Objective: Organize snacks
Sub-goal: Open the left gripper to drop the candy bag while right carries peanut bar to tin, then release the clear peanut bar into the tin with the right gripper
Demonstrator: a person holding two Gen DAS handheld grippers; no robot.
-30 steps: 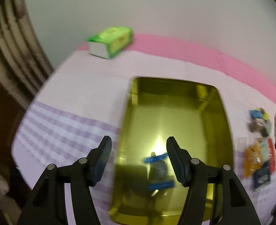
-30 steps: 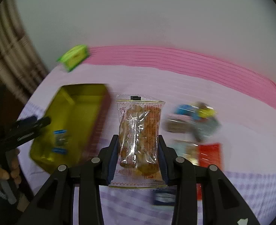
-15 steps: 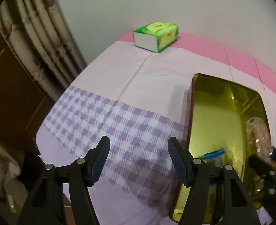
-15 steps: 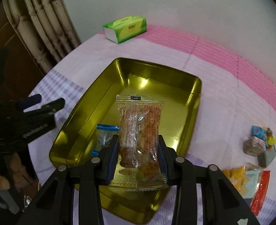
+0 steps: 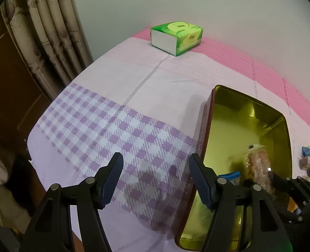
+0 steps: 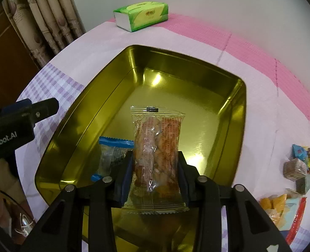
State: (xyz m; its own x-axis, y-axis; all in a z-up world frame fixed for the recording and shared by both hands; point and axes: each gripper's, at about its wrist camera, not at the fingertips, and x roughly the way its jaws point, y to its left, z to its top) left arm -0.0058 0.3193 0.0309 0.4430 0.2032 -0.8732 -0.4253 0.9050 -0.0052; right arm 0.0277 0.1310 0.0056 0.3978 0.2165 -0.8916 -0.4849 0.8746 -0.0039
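Snack packet (image 6: 156, 157), light, crinkly and crushable, is pinched at its middle by the right claw (image 6: 155, 173) above the tin (image 6: 237, 113); the left claw (image 5: 155, 180) is held open.

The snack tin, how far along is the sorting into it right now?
Done: one blue-edged packet already lies in the gold tin. In hand: the right gripper is shut on a clear cracker packet held over the tin, not yet released. The left gripper is open and holds nothing, beside the tin over the checked cloth. Left: a small pile of wrapped snacks on the cloth to the right.
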